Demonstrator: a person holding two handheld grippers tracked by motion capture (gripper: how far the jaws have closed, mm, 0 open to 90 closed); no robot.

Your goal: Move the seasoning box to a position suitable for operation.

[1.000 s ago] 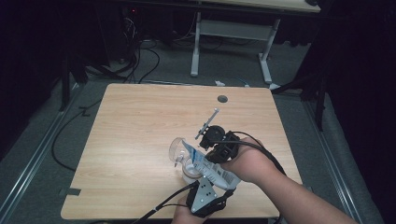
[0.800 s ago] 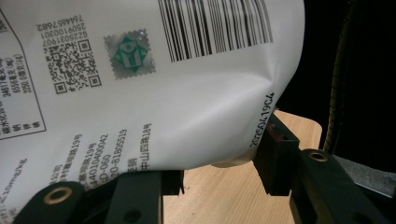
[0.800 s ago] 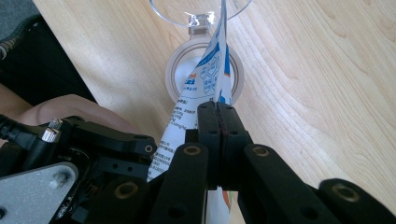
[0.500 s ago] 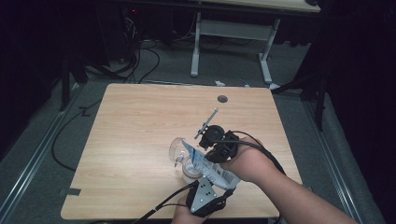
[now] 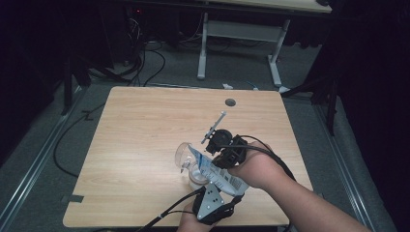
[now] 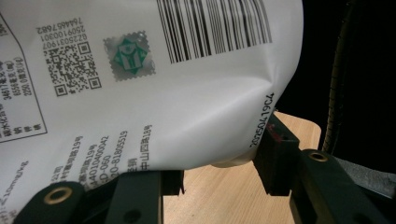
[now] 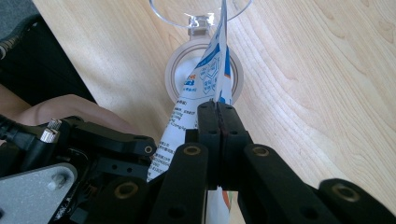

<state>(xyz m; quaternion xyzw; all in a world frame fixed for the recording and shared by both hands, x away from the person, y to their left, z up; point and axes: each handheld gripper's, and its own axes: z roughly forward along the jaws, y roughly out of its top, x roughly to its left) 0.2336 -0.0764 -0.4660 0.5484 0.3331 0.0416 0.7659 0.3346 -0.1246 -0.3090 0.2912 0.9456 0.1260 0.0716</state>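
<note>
This looks like a lab or test room. A plain wooden table (image 5: 145, 145) stands on grey carpet (image 5: 43, 179). At 12 o'clock there is a second desk with white metal legs (image 5: 203, 48). At 11 o'clock many black cables (image 5: 145, 58) lie on the floor. The surroundings are dark.

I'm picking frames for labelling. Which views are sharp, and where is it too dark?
High view: table evenly lit, surroundings nearly black. Left gripper view: pouch print crisp, background at right black. Right gripper view: pouch edge and wood grain sharp, near tongs slightly soft.
</note>
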